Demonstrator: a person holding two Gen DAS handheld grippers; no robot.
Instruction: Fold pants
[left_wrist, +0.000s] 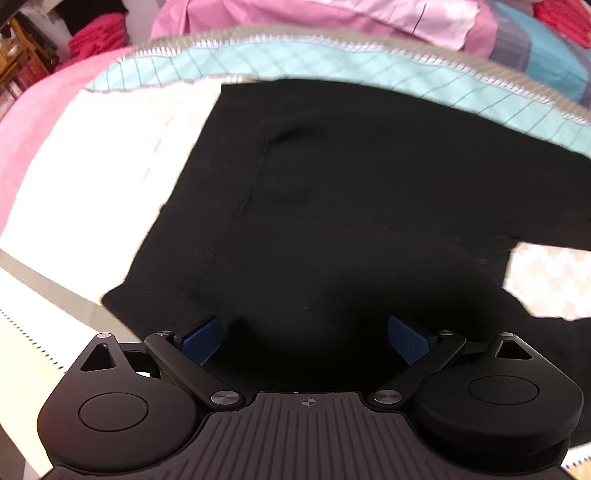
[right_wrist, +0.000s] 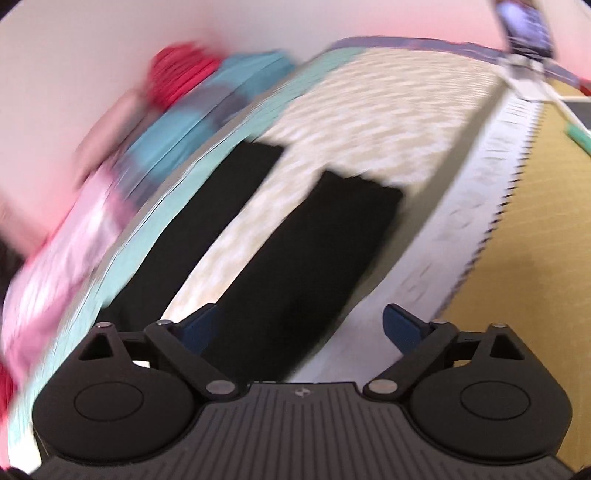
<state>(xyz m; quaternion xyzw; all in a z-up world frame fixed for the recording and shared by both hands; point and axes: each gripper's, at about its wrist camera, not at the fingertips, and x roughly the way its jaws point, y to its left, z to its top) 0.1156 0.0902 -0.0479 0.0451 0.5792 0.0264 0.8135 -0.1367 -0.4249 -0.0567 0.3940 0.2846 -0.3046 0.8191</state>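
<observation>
Black pants (left_wrist: 351, 206) lie spread flat on a cream patterned bed cover (left_wrist: 96, 177). In the left wrist view the waist part fills the middle, and my left gripper (left_wrist: 304, 341) hangs open just above it, holding nothing. In the right wrist view, which is blurred, the two legs (right_wrist: 317, 251) stretch away, apart from each other, with cream cover between them. My right gripper (right_wrist: 301, 338) is open and empty over the near leg, close to the bed's edge.
A teal quilted border (left_wrist: 332, 62) runs along the far side of the bed. Pink fabric (left_wrist: 295, 14), red clothes (left_wrist: 96, 40) and a teal-grey pillow (right_wrist: 207, 110) lie beyond it. A yellow floor (right_wrist: 535, 240) lies right of the bed edge.
</observation>
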